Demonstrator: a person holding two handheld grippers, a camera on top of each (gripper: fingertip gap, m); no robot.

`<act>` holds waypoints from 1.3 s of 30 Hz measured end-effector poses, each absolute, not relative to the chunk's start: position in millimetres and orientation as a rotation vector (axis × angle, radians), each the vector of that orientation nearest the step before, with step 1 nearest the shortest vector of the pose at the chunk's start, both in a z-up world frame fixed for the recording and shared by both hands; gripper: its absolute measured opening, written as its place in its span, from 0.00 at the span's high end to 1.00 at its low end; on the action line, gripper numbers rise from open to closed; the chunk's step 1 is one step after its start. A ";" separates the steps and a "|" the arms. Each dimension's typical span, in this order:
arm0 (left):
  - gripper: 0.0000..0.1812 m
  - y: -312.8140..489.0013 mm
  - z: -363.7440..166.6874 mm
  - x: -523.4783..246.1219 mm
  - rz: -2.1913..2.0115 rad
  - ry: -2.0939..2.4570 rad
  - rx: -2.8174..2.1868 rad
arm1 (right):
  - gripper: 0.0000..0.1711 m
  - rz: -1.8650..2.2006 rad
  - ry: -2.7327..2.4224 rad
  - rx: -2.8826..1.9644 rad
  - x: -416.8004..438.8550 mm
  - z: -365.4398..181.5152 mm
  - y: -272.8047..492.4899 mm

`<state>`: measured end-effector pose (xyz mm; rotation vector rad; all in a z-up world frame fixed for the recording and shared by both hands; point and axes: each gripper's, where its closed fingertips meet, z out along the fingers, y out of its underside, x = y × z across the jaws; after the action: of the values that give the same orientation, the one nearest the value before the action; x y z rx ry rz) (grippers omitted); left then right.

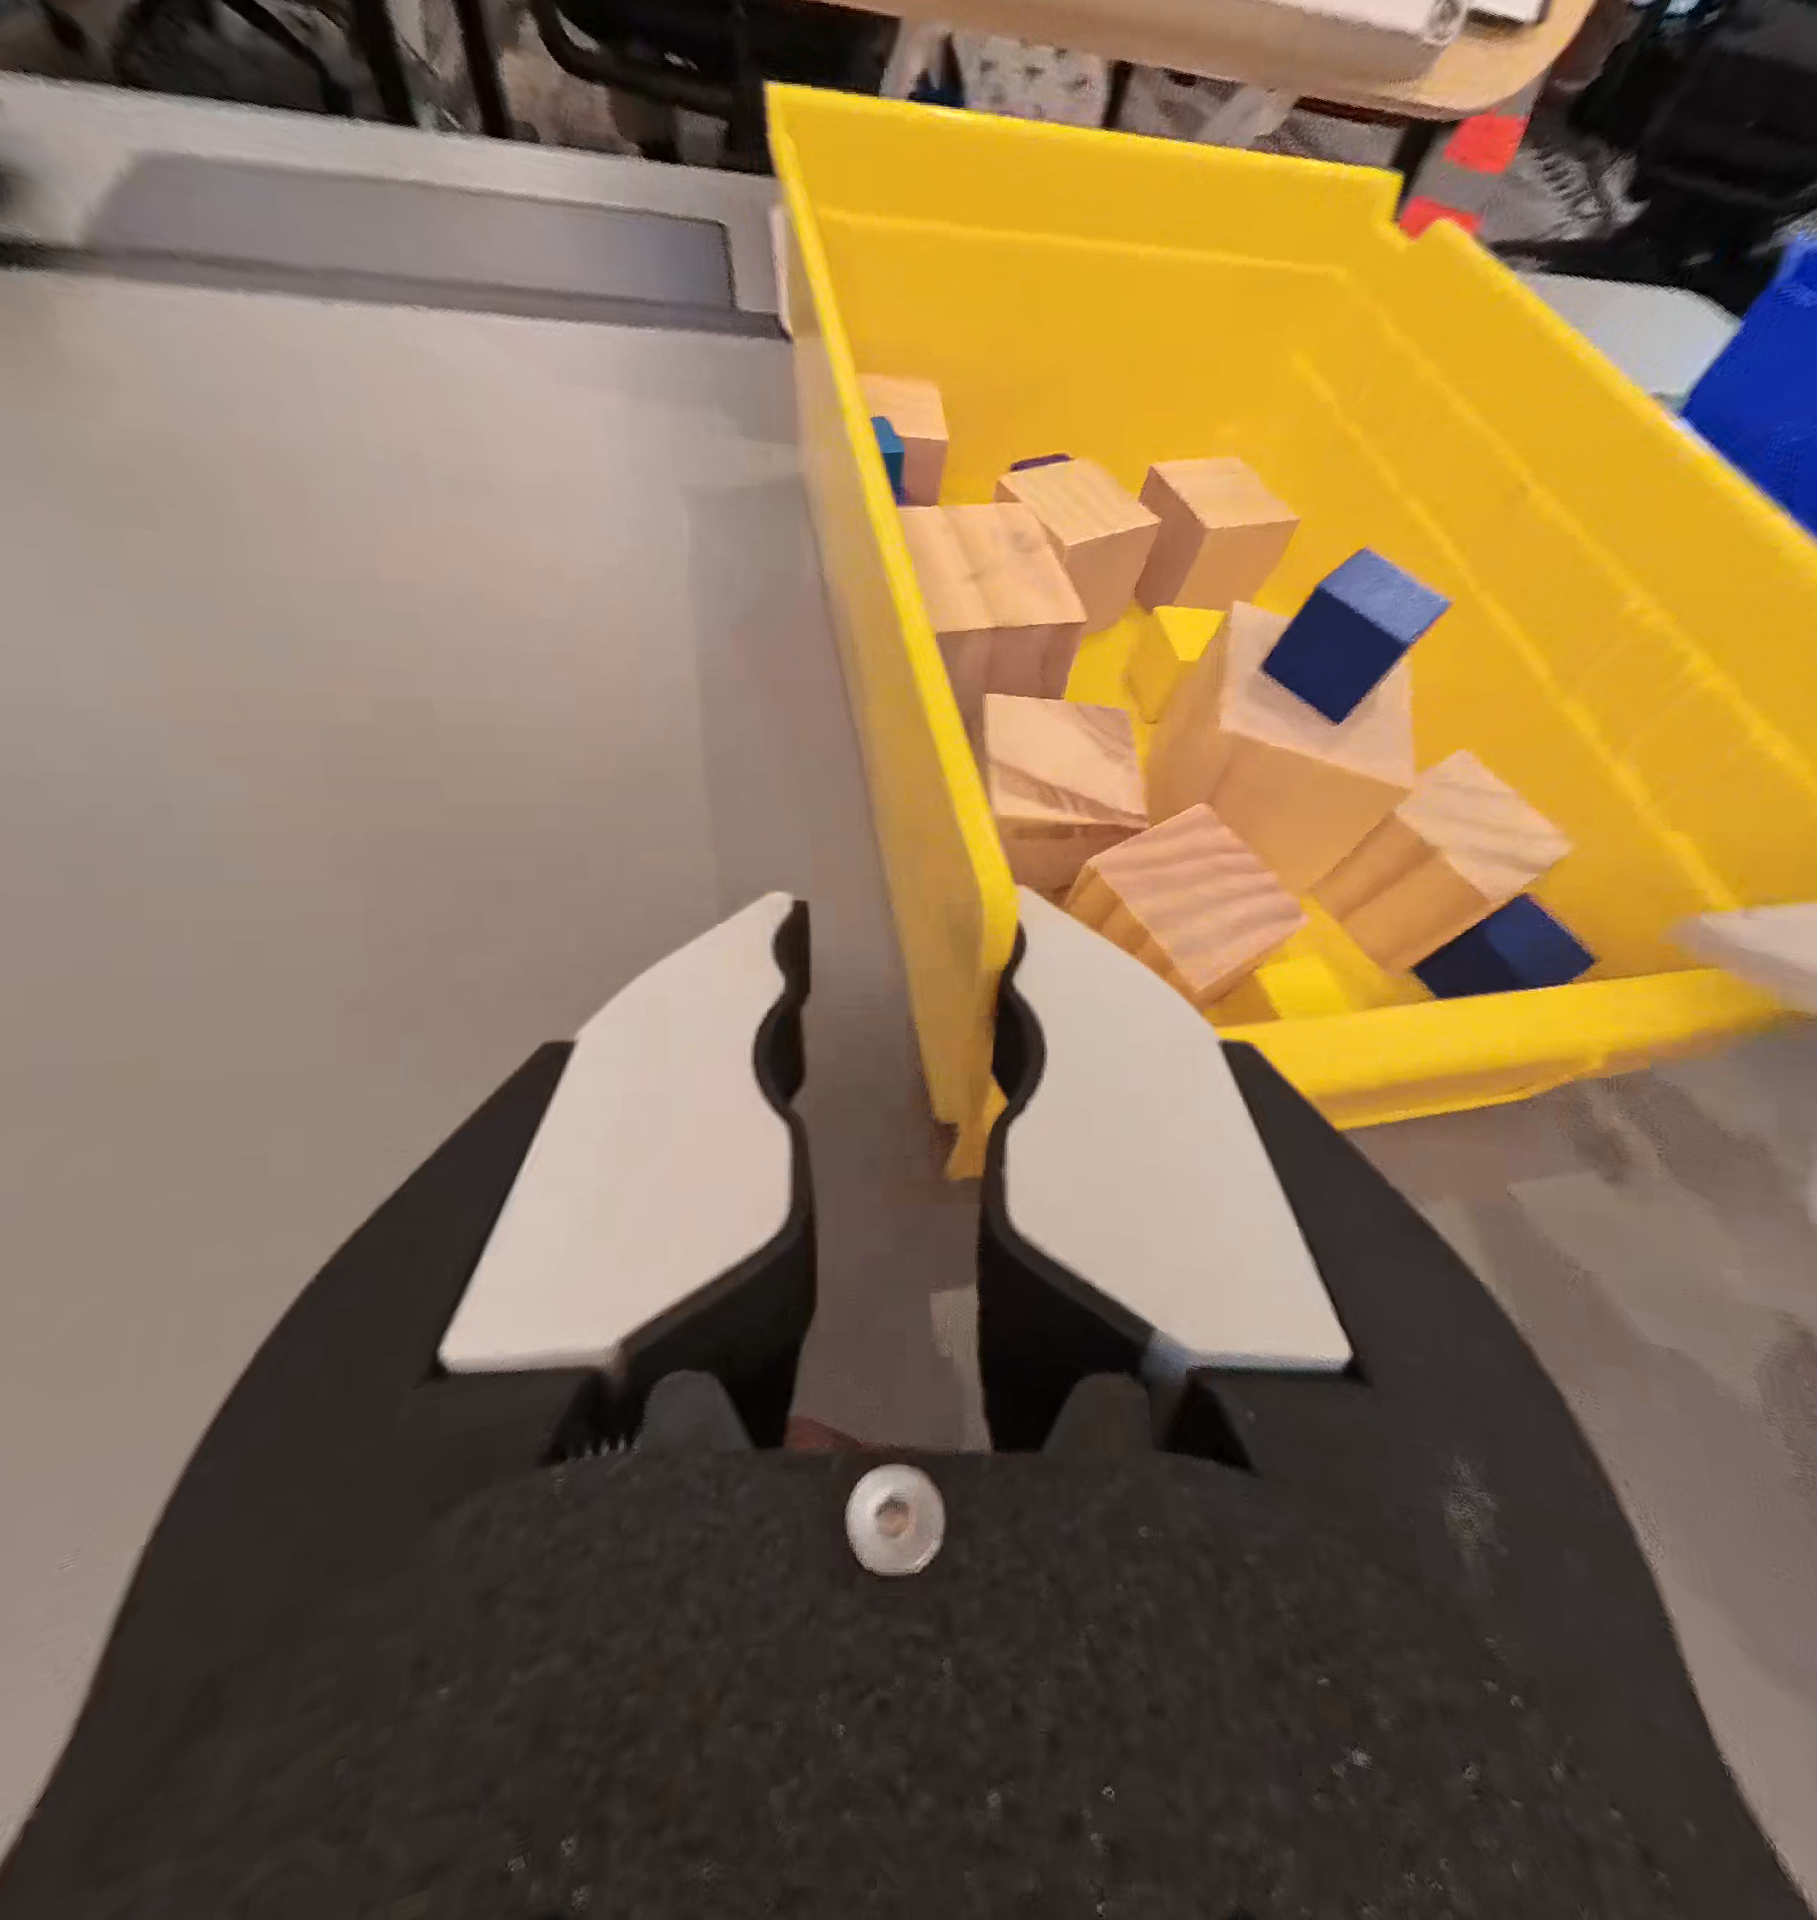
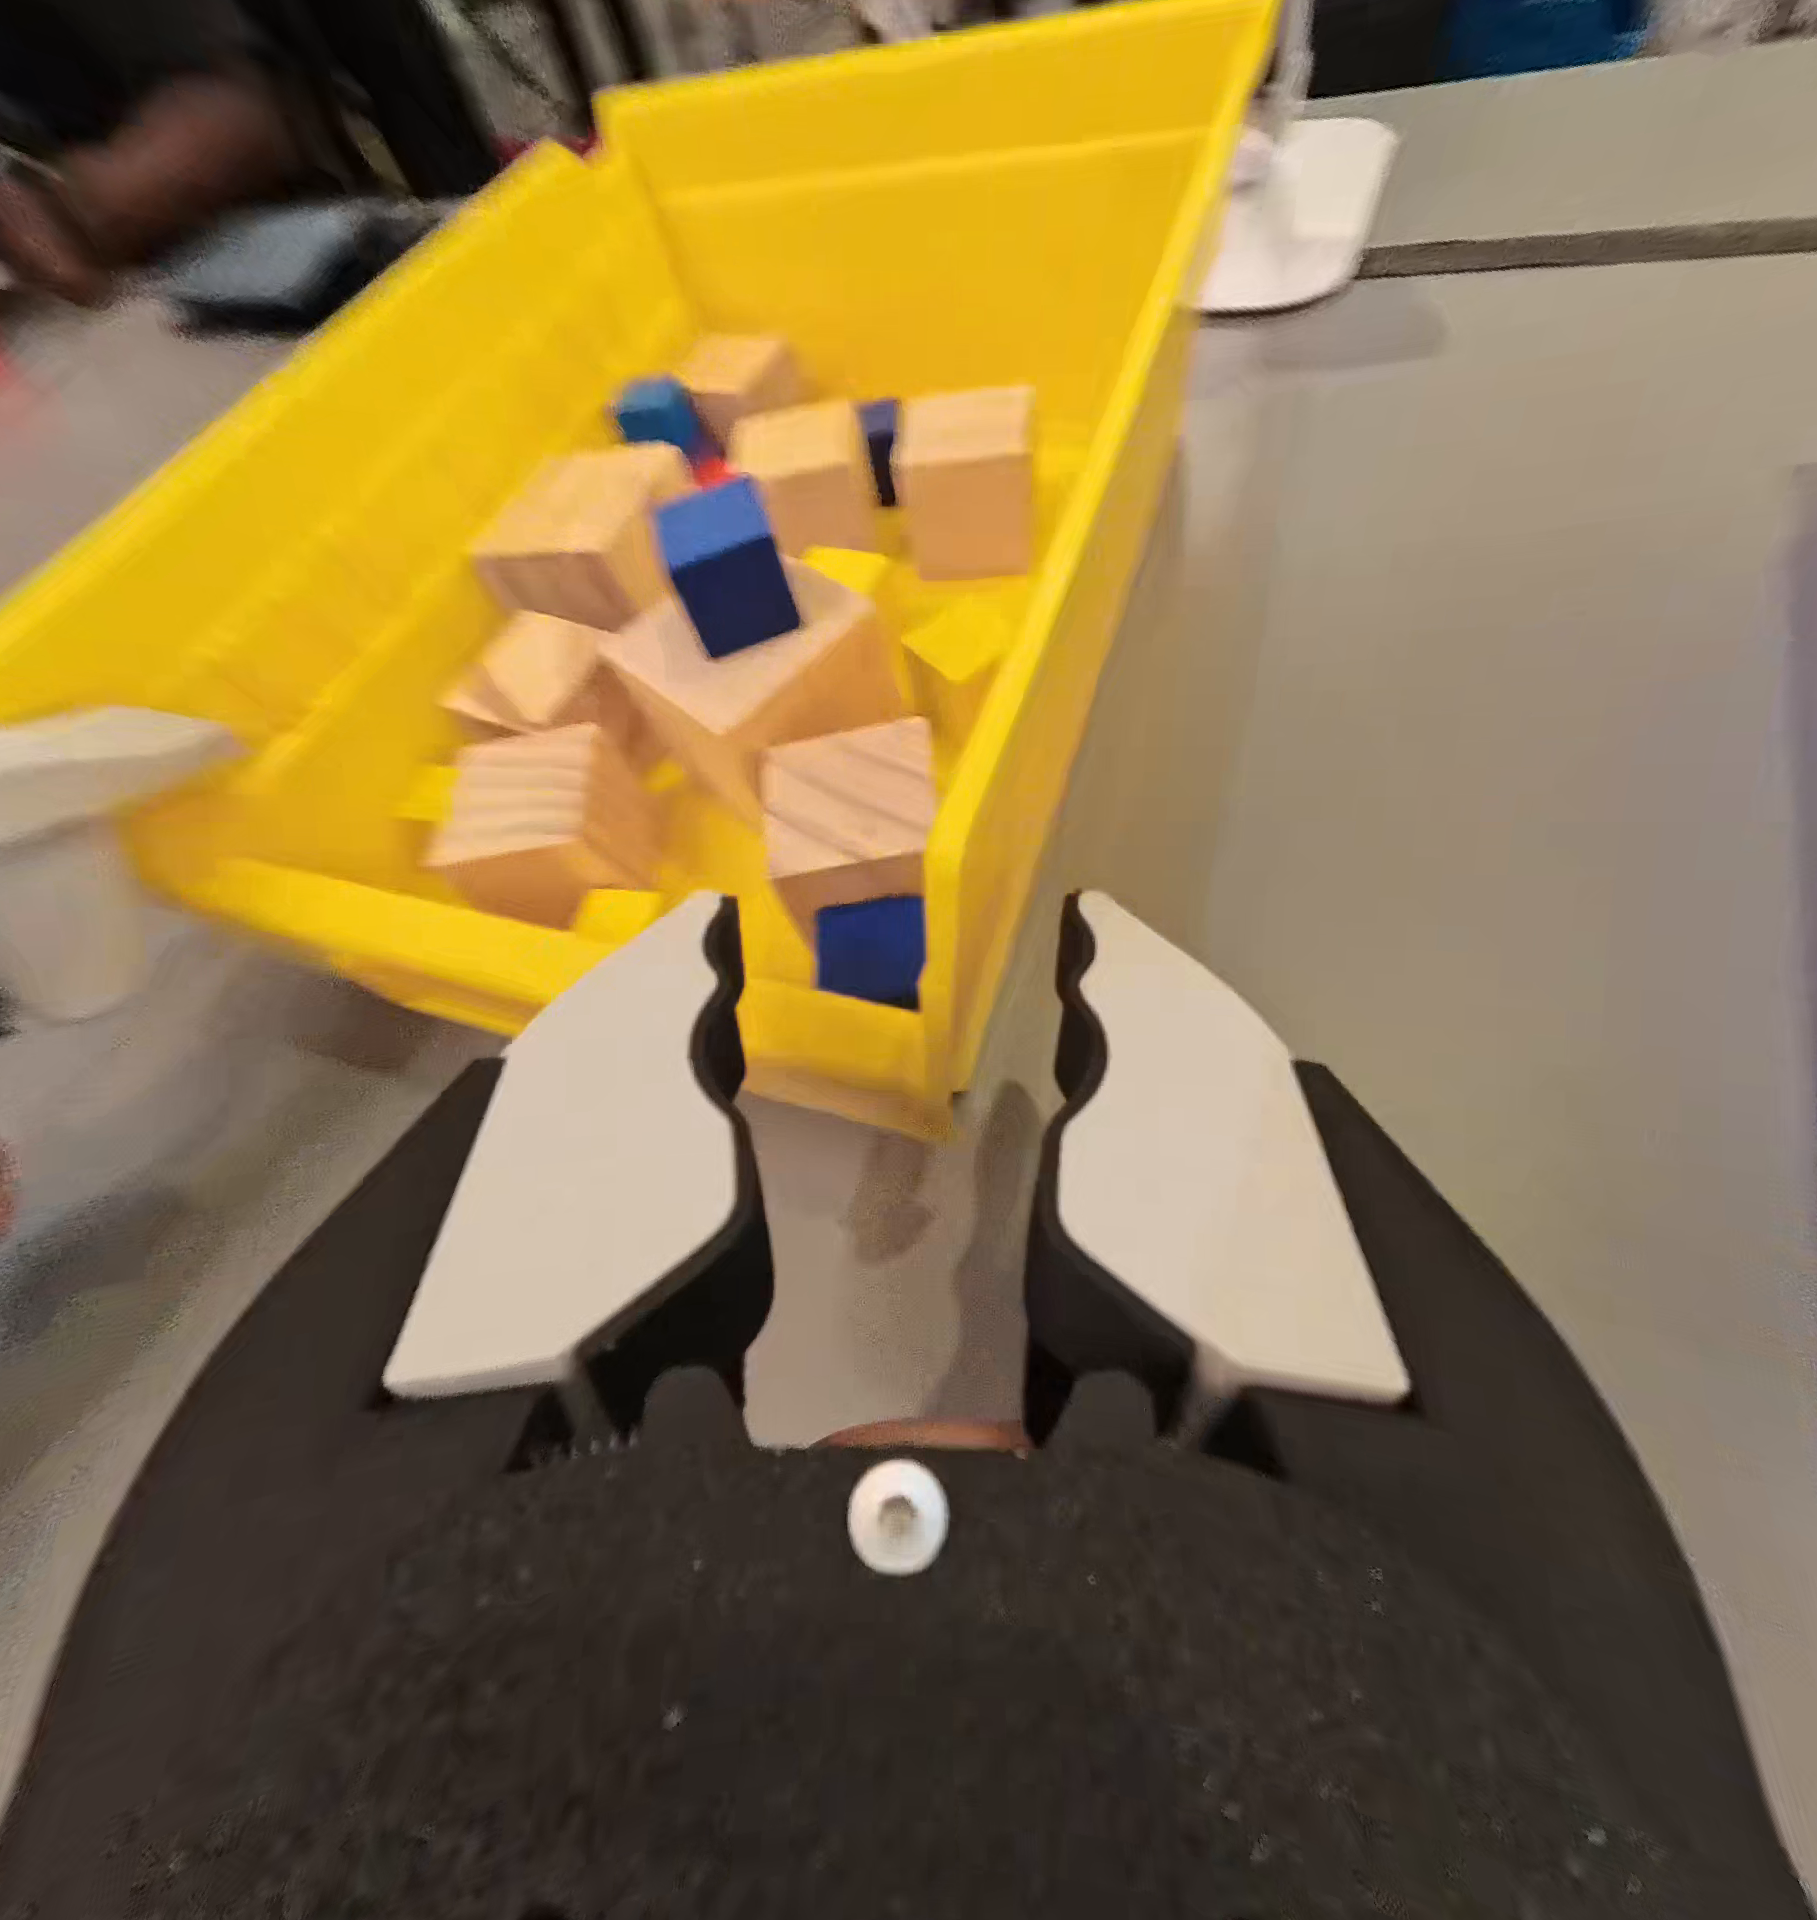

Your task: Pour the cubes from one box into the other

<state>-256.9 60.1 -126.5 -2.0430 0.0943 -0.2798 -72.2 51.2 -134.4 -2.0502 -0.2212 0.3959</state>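
Note:
A yellow box (image 1: 1091,270) sits on the grey table and holds several wooden cubes (image 1: 1008,582) and a few blue cubes (image 1: 1351,634). My left gripper (image 1: 904,935) is open, its jaws either side of the box's near left corner wall. In the right wrist view the same yellow box (image 2: 883,208) shows wooden cubes (image 2: 852,800) and a blue cube (image 2: 727,566). My right gripper (image 2: 904,925) is open, its jaws straddling the box's near right corner. A blue box (image 1: 1797,395) shows at the far right edge.
The grey table (image 1: 364,727) has a seam and a raised strip at the back. A white flat base (image 2: 1288,208) stands behind the yellow box on the right. Dark clutter lies beyond the table's far edge.

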 end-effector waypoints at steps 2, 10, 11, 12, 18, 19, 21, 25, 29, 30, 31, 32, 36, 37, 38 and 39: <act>0.88 66.7 -127.5 -248.5 -0.337 0.088 -2.046 | 0.77 0.215 -0.191 -2.066 -67.1 -139.6 60.1; 0.98 69.3 -125.6 -260.3 -0.166 0.128 -2.071 | 0.98 0.086 -0.064 -2.104 -67.9 -136.8 57.1; 0.98 69.6 -123.1 -264.6 -0.176 0.127 -2.069 | 0.98 0.103 -0.041 -2.097 -72.5 -134.8 56.4; 0.98 69.4 -119.5 -270.8 -0.188 0.117 -2.066 | 0.98 0.118 -0.031 -2.088 -79.1 -131.3 56.9; 0.98 66.2 -92.7 -342.7 -0.157 0.041 -2.015 | 0.99 0.143 -0.094 -2.022 -151.1 -104.7 66.8; 0.98 66.2 -87.7 -358.5 -0.138 0.036 -1.997 | 0.98 0.151 -0.101 -2.007 -166.9 -101.1 68.3; 0.98 65.9 -79.4 -393.4 -0.092 0.018 -1.968 | 0.98 0.174 -0.136 -1.990 -202.1 -97.4 70.7; 0.99 63.6 -86.7 -455.8 -0.049 -0.016 -1.973 | 0.98 0.186 -0.196 -2.011 -264.8 -107.9 72.7; 0.99 65.9 -112.5 -491.0 -0.013 -0.020 -2.025 | 0.97 0.176 -0.290 -2.030 -299.2 -131.3 73.5; 0.99 68.0 -118.0 -495.2 -0.031 -0.025 -2.021 | 0.97 0.162 -0.301 -2.030 -303.1 -134.2 72.3; 0.99 69.8 -121.4 -498.3 -0.062 -0.035 -2.017 | 0.97 0.161 -0.306 -2.019 -306.4 -133.5 70.9; 0.99 71.3 -122.9 -500.4 -0.104 -0.051 -2.019 | 0.96 0.186 -0.303 -2.025 -309.5 -133.4 68.5; 0.98 75.1 -121.0 -508.2 -0.209 -0.135 -1.990 | 0.92 0.347 -0.373 -2.083 -321.1 -136.4 54.3; 0.98 75.2 -118.7 -508.6 -0.241 -0.147 -1.968 | 0.92 0.369 -0.430 -2.115 -322.3 -139.7 49.5; 0.97 74.5 -114.1 -508.4 -0.274 -0.157 -1.936 | 0.92 0.400 -0.474 -2.131 -322.3 -140.4 45.2; 0.96 72.5 -108.1 -508.9 -0.294 -0.170 -1.905 | 0.89 0.426 -0.521 -2.128 -318.9 -136.5 40.6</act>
<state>-508.9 72.5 -108.1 -1.9046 -0.1704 -0.2944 -318.9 40.6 -136.5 -2.1277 -0.5209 0.4264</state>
